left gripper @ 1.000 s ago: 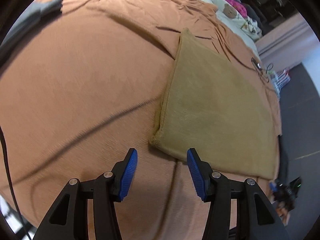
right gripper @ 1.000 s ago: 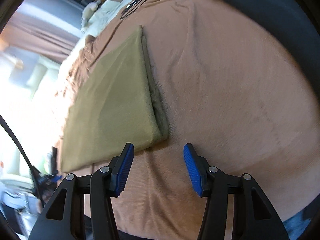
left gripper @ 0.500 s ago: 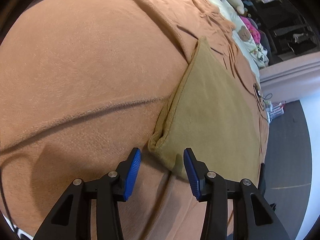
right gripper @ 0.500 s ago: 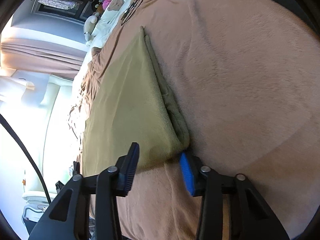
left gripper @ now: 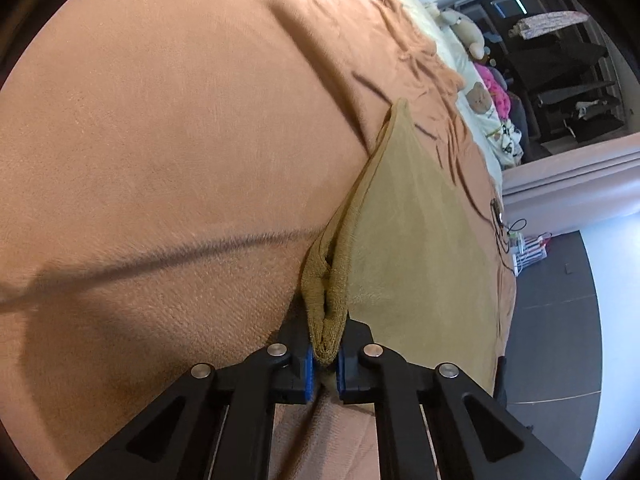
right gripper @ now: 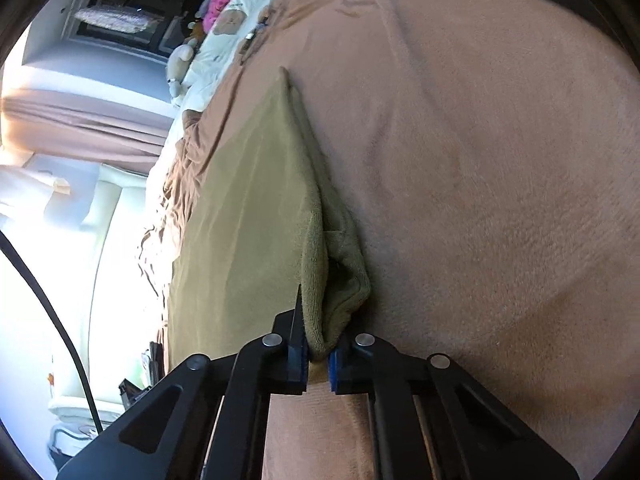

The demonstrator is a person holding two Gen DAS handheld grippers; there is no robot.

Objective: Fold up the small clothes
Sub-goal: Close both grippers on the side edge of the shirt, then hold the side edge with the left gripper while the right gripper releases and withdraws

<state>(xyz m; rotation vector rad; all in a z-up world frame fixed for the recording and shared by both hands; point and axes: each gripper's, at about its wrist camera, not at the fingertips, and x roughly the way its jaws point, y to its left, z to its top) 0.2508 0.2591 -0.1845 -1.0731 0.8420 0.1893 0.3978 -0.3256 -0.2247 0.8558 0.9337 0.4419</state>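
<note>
Left gripper (left gripper: 325,364) now clamping olive cloth's (left gripper: 416,248) near corner, right gripper (right gripper: 319,354) likewise pinching its (right gripper: 248,216) other near corner, both previously gaping apart

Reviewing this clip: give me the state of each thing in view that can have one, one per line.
Left tool: shut, pinching a near corner of the cloth.
Right tool: shut, pinching the other near corner.
Olive cloth: folded in layers, flat on the bed, both gripped corners bunched and lifted.
Orange blanket: spread over the bed, smooth nearby, wrinkled at the far end.
Stuffed toy: lying at the far end of the bed.
</note>
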